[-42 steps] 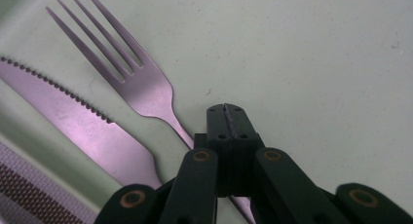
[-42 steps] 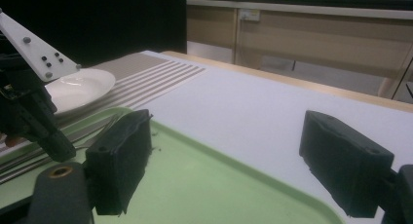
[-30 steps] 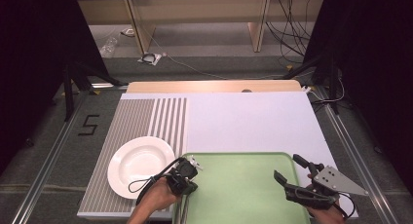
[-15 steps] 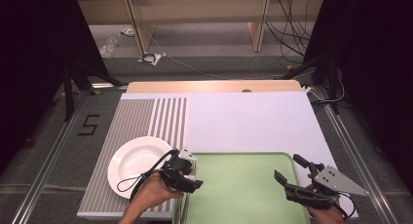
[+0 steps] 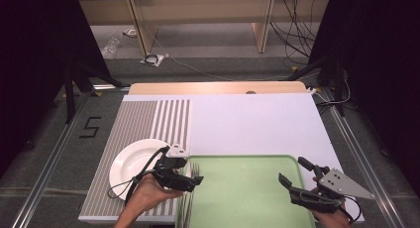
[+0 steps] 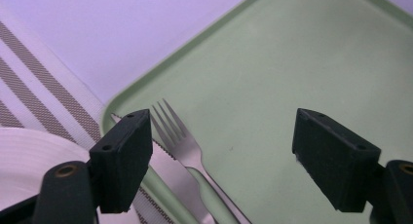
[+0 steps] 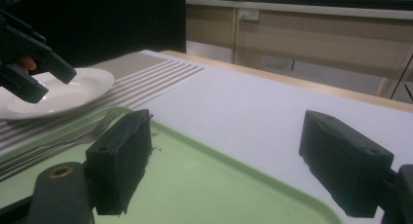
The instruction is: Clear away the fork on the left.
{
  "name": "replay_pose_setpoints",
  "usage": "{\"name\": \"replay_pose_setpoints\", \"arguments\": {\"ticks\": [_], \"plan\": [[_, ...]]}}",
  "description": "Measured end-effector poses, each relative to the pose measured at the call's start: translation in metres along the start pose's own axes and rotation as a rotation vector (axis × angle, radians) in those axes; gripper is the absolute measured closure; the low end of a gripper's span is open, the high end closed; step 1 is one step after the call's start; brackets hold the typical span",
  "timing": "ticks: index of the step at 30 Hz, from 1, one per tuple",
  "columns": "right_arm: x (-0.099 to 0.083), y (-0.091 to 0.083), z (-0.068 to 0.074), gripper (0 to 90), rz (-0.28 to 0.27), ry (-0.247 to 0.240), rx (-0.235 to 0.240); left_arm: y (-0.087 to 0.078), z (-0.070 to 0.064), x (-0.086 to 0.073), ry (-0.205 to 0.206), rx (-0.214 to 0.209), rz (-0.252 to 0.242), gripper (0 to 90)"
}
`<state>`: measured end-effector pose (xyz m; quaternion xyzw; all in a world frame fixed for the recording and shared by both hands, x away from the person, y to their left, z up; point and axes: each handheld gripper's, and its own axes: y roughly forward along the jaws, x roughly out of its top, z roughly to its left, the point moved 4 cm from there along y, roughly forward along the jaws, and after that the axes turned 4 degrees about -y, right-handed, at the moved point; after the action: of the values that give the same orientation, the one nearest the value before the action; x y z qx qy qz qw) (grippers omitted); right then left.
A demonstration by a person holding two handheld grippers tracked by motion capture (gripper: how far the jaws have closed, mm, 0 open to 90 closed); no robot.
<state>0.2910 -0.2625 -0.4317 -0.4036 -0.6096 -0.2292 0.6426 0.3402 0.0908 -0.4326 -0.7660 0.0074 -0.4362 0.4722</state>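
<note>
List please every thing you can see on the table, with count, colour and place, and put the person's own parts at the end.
Tray: one, pale green, near middle of the table.
Fork: one, silver, at the tray's left edge, tines pointing away from the person.
Knife: one, silver, beside the fork, across the tray's rim.
Plate: one, white, on the striped mat, left of the tray.
Striped mat: one, grey and white, left part of the table.
Left gripper: one, black, open, above the fork.
Right gripper: one, black, open, above the tray's right side.
</note>
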Motion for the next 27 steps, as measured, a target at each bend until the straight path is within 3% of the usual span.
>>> {"name": "replay_pose_setpoints", "arguments": {"ticks": [27], "plan": [[0.000, -0.001, -0.001, 20.3, -0.003, -0.001, -0.001, -0.032, 0.030, -0.021, -0.129, 0.078, -0.137, 15.8]]}}
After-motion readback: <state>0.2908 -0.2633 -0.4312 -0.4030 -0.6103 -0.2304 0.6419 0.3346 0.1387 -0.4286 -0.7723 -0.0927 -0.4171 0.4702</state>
